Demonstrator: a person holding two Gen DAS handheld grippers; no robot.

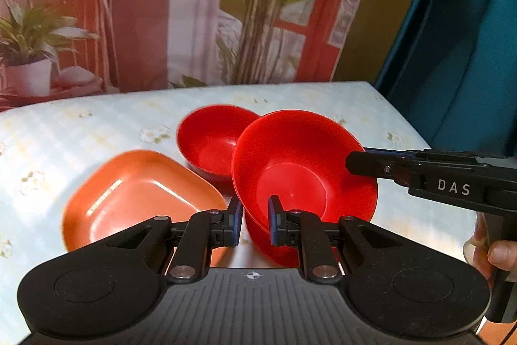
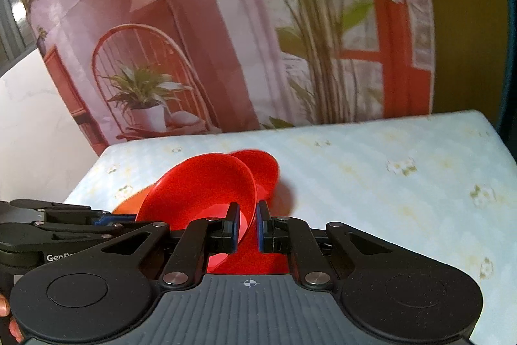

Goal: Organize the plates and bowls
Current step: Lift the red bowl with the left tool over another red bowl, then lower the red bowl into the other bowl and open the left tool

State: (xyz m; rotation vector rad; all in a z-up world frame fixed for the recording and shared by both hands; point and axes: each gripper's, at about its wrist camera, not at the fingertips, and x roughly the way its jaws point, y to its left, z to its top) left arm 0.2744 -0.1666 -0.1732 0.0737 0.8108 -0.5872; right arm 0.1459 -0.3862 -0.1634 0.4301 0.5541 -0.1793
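Red plastic is what both claws are dealing with: a wide, shallow red bowl [image 1: 303,170] is held tilted above the worktop [image 1: 97,125], its lower edge hanging over a second, deeper red bowl [image 1: 210,138] that sits near the middle of the worktop, with an orange square plate [image 1: 135,196] just beside that bowl toward the near left. The step in hand looks like nesting the held bowl into the resting one, so the sensible course is to level the held bowl first, centre it over the deeper bowl, and lower it straight so that its rim does not catch the other's wall or knock the plate. The right claw [image 2: 248,227] is nearly closed and pinches the held bowl's rim, one finger inside and one outside; in the left wrist view it reaches in from the right edge and meets the rim there. The left claw [image 1: 255,223] is partly spread and straddles the bowl's near rim; whether its pads actually press the plastic I cannot tell. A thin one-sided grip on a smooth rim may let the bowl swing, so slow movement would be wise.
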